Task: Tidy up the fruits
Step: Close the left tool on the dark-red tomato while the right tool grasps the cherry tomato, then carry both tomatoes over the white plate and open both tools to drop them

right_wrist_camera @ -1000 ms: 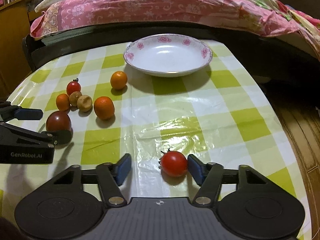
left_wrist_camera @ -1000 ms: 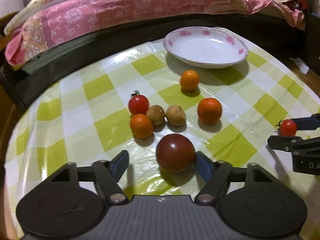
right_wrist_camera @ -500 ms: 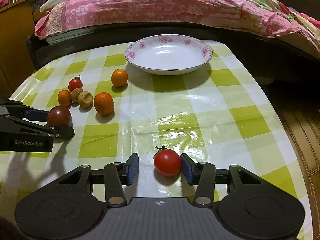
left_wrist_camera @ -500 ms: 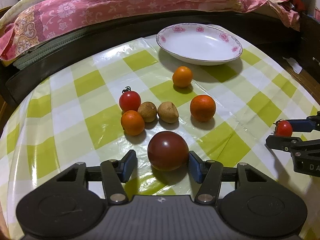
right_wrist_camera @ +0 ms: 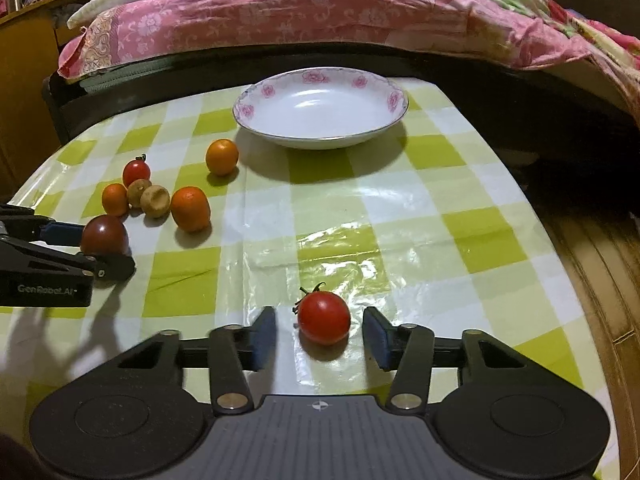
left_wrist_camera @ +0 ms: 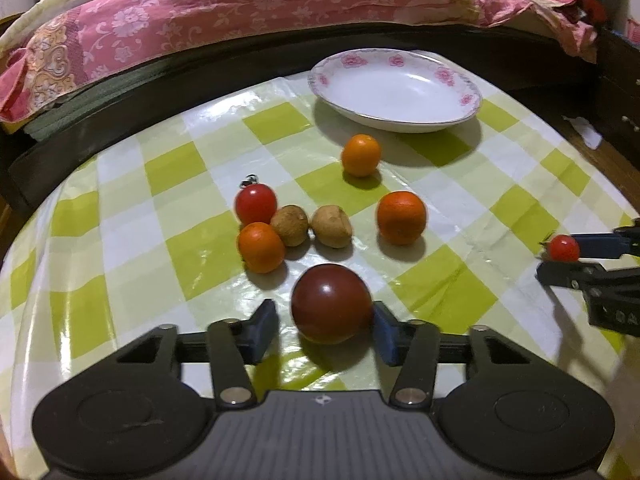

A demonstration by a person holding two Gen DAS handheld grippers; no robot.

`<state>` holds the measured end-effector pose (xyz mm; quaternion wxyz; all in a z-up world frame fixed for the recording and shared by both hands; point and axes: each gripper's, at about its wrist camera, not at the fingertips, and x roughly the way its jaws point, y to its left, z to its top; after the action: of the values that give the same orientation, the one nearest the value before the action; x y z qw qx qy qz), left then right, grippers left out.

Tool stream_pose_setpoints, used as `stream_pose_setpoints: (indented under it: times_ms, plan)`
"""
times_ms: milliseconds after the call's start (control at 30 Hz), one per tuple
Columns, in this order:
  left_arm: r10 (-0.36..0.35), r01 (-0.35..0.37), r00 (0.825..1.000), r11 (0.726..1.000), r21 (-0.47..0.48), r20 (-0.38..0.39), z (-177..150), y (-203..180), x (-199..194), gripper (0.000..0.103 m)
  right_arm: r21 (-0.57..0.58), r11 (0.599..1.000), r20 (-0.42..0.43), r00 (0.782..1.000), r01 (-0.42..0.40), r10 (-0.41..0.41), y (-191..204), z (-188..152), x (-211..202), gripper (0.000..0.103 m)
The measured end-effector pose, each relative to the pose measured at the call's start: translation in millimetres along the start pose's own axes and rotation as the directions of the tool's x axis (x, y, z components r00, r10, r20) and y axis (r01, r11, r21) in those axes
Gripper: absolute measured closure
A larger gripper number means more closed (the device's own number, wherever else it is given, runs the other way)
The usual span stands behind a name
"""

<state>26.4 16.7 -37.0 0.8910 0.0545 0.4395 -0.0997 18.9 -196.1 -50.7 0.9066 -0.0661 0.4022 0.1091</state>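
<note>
My left gripper (left_wrist_camera: 322, 334) is open around a dark red tomato (left_wrist_camera: 331, 303) on the checked tablecloth; its right pad touches the tomato, the left pad stands apart. My right gripper (right_wrist_camera: 320, 336) is open around a small red cherry tomato (right_wrist_camera: 324, 317), with gaps on both sides. A white flowered plate (left_wrist_camera: 394, 90) stands empty at the back. Between it and the left gripper lie three oranges (left_wrist_camera: 401, 218), a second cherry tomato (left_wrist_camera: 256, 203) and two brown fruits (left_wrist_camera: 331, 226).
A bed with a pink floral quilt (left_wrist_camera: 240, 8) runs behind the table. The table edge (right_wrist_camera: 540, 208) drops off to a wooden floor on the right. The left gripper shows in the right wrist view (right_wrist_camera: 60, 256), and the right gripper shows in the left wrist view (left_wrist_camera: 592, 264).
Both grippers have narrowed around their tomatoes. The left pads came in toward the dark tomato; the right pads came in toward the cherry tomato.
</note>
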Motion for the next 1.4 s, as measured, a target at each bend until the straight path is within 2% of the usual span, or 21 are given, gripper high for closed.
stream_pose_setpoints:
  times_ms: [33,67,533,867,1167,1400]
  plan:
    - [-0.004,0.004,1.0,1.0,0.01,0.002,0,-1,-1,0.054,-0.01,1.0,-0.002,1.0,0.007,-0.007,1,0,0,0.074]
    - [-0.009,0.009,1.0,1.0,0.014,0.003,-1,-2,-1,0.054,-0.013,1.0,-0.002,1.0,0.014,-0.014,1,1,0,0.078]
    - [-0.025,0.025,1.0,1.0,0.002,-0.004,1,-1,-3,0.056,-0.027,1.0,-0.014,1.0,0.007,-0.007,8,6,-1,0.08]
    - [-0.067,0.066,0.997,0.998,0.015,0.039,10,-12,-18,0.056,-0.039,0.999,0.011,1.0,0.011,-0.01,15,18,-6,0.08]
    - [-0.099,0.098,0.99,0.995,0.009,0.101,53,-16,-22,0.056,-0.042,0.999,0.042,0.999,-0.005,0.006,11,52,-9,0.08]
    - [-0.092,0.089,0.987,0.996,0.03,0.129,94,-24,2,0.056,-0.009,1.0,0.075,0.997,-0.012,0.013,-2,90,19,0.08]
